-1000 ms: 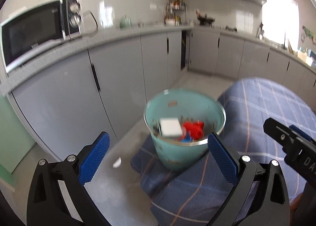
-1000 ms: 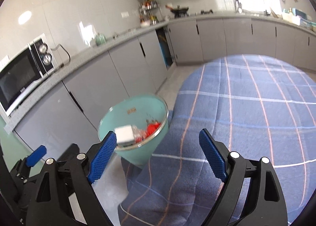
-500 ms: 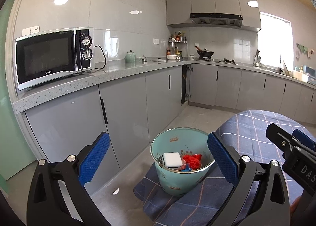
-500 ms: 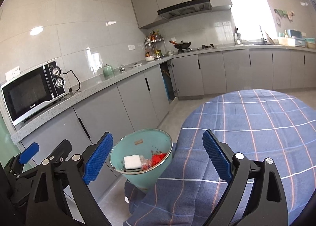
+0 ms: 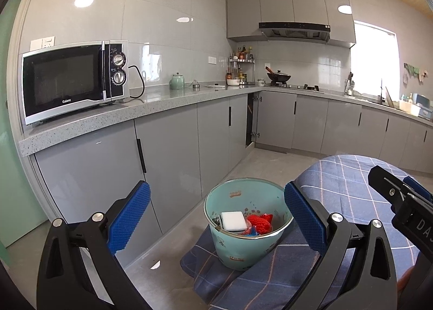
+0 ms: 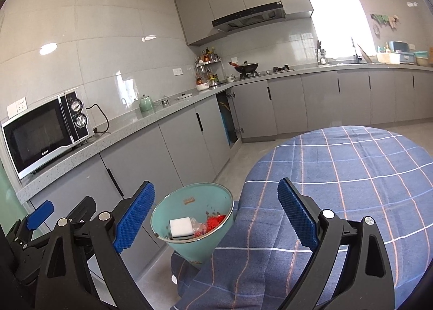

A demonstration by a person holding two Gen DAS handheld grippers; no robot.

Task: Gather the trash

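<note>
A teal bin (image 5: 245, 247) (image 6: 194, 245) stands on the floor beside the table, on the hanging corner of the cloth. Inside it lie a white block (image 5: 233, 220) (image 6: 180, 226), red crumpled trash (image 5: 260, 223) (image 6: 215, 220) and a clear wrapper. My left gripper (image 5: 216, 215) is open, held above and in front of the bin, with nothing between its blue pads (image 5: 129, 215). My right gripper (image 6: 216, 214) is open too and holds nothing; it hovers over the table's edge. The right gripper's tip (image 5: 400, 199) shows at the right of the left wrist view.
A round table under a blue plaid cloth (image 6: 346, 174) fills the right. Grey cabinets (image 5: 173, 153) under a speckled counter (image 5: 113, 118) run along the left and back, with a microwave (image 5: 73, 80), a teal jar, a spice rack and a wok on the stove. One cabinet door (image 6: 230, 120) stands ajar.
Both views have tilted up and pulled back from the bin, which now sits lower and smaller in each. The white block lies settled inside the bin. Both grippers remain open.
</note>
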